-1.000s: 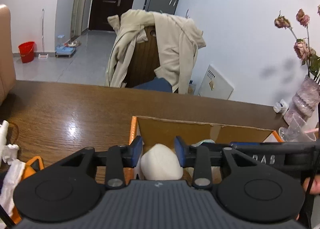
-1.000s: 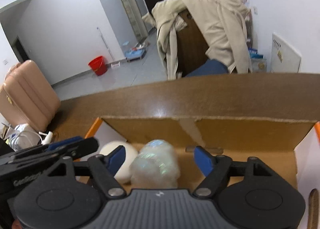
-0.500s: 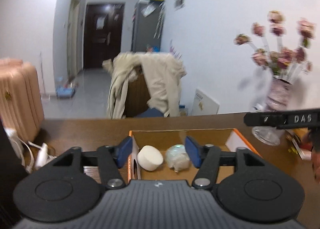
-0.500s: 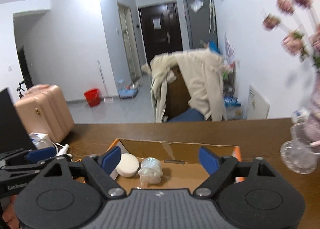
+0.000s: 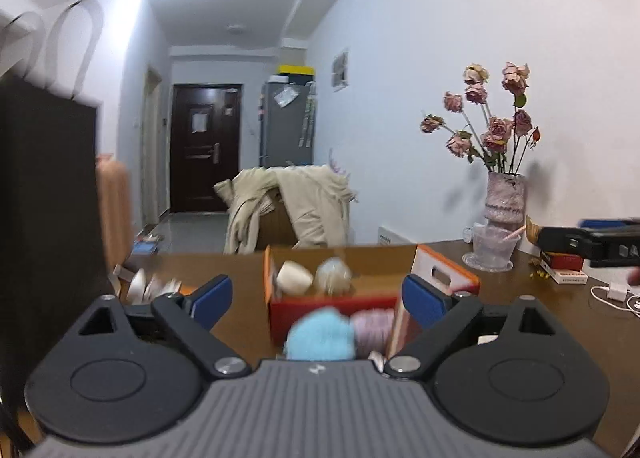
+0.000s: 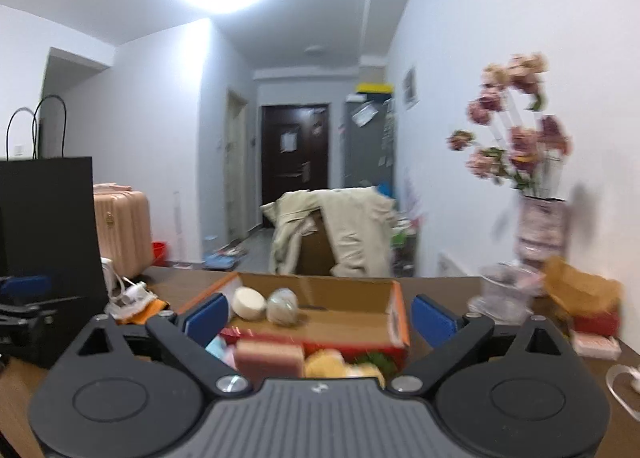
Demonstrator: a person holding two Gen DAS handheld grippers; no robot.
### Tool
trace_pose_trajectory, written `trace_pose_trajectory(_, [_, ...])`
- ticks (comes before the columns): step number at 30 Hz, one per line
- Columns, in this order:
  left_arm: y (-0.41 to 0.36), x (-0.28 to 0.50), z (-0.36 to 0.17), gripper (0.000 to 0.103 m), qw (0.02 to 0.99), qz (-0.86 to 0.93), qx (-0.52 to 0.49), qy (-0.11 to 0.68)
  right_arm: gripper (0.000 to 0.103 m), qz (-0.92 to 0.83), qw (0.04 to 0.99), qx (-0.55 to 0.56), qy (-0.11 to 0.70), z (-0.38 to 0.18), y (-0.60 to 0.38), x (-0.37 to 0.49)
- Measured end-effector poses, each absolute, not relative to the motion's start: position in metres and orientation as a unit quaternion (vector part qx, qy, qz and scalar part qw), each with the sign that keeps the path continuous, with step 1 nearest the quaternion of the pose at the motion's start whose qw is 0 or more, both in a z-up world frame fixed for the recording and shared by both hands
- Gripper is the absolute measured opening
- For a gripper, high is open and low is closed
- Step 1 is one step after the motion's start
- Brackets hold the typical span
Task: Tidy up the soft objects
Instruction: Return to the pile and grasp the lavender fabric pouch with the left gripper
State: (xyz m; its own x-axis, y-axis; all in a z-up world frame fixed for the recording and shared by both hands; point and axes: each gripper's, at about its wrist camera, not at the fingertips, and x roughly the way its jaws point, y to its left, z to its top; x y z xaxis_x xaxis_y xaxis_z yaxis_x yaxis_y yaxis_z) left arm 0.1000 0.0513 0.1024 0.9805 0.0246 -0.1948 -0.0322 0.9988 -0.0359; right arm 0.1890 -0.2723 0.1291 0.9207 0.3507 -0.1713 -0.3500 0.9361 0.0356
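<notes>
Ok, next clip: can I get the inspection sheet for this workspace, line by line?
Surface: dark wooden table, glossy.
Job's things: white round pad and pale wrapped ball inside the cardboard box; blue fluffy ball, pink sponge and yellow plush in front of it.
Clutter: flower vase, clear cup, black paper bag.
Grippers: left hand-held gripper and right hand-held gripper open, jaws just been opening, gripping nothing.
Cables: white cable at table's right.
Surroundings: draped chair, pink suitcase, dark door.
</notes>
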Motion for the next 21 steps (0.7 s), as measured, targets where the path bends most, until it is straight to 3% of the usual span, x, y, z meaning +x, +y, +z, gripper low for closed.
trace_pose_trajectory(8, [0.048, 0.047, 0.055, 0.095, 0.994, 0.026, -0.003, 0.108, 0.103, 0.173, 0.98, -0.008, 0.098, 0.059, -0.272, 0.121])
trace_pose_trajectory(21, [0.046, 0.09, 0.04, 0.097, 0.986, 0.03, 0.002, 0.162, 0.1, 0.189, 0.976, -0.005, 0.112, 0.052, -0.262, 0.139])
